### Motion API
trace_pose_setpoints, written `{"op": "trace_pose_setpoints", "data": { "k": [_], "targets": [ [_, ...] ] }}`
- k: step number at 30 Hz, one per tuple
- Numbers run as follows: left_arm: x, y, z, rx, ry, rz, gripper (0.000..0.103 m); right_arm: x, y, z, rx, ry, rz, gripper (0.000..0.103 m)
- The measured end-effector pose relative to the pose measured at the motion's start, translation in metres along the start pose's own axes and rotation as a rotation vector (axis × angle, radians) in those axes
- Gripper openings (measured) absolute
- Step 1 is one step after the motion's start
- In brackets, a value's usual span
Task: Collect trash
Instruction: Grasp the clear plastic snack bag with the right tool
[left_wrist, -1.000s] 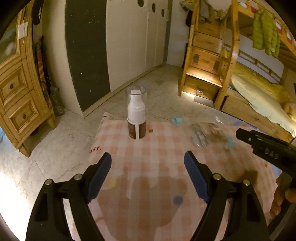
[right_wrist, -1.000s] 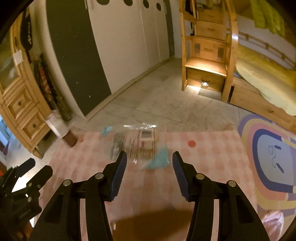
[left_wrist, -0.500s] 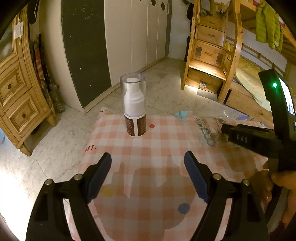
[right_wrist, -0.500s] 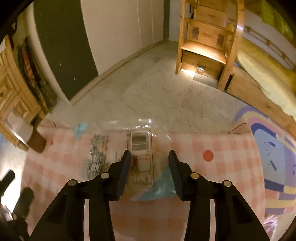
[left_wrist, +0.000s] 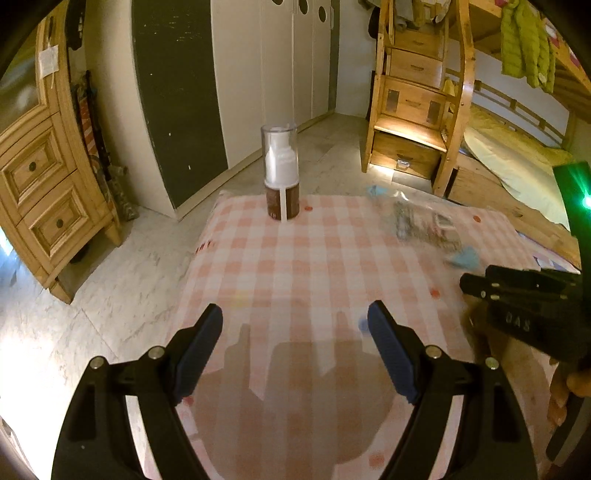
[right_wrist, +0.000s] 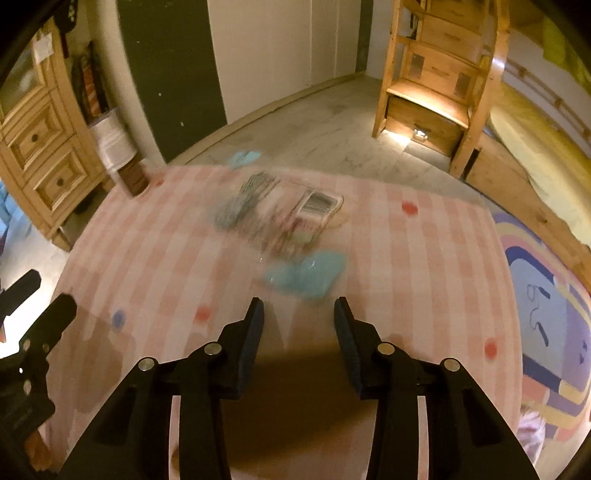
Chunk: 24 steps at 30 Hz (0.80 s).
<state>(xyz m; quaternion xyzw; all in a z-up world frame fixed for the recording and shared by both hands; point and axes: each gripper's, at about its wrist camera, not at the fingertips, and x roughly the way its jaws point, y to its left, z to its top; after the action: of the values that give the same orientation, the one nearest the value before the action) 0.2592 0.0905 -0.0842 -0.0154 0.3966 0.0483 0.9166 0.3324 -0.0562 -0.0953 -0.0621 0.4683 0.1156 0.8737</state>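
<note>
A clear plastic wrapper with blue corners lies flat on the pink checked cloth; it also shows blurred in the left wrist view. A brown pump bottle with a clear cap stands upright at the cloth's far left; in the right wrist view it is at the left. My left gripper is open and empty above the cloth, well short of the bottle. My right gripper is open and empty, just short of the wrapper's near blue corner.
The cloth covers a low table with marble floor to its left. A wooden drawer cabinet stands at the left, wooden bunk-bed stairs at the back right, a coloured rug at the right.
My right gripper has pulled back and up from the wrapper, which now lies ahead of the fingertips. My left gripper has backed away a little from the bottle.
</note>
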Motion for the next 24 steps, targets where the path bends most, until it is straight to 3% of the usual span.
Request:
{"op": "trace_pose_setpoints", "data": {
  "k": [5, 10, 14, 17, 24],
  "targets": [
    [-0.021, 0.002, -0.018, 0.005, -0.011, -0.005, 0.079, -0.017, 0.005, -0.018, -0.032, -0.016, 0.026, 0.04],
    [-0.022, -0.001, 0.0, 0.002, -0.041, 0.0, 0.079, -0.03, -0.009, 0.007, 0.038, -0.112, 0.032, 0.04],
    [-0.005, -0.008, 0.03, 0.001, -0.057, 0.0, 0.079, -0.012, -0.03, 0.038, 0.123, -0.152, 0.007, 0.041],
    [0.012, -0.014, 0.045, 0.003, -0.055, -0.01, 0.079, 0.013, -0.049, 0.062, 0.207, -0.135, 0.017, 0.041],
    [0.045, -0.014, 0.045, -0.007, 0.006, -0.025, 0.079, 0.055, -0.068, 0.091, 0.23, -0.086, 0.032, 0.043]
  ]
}}
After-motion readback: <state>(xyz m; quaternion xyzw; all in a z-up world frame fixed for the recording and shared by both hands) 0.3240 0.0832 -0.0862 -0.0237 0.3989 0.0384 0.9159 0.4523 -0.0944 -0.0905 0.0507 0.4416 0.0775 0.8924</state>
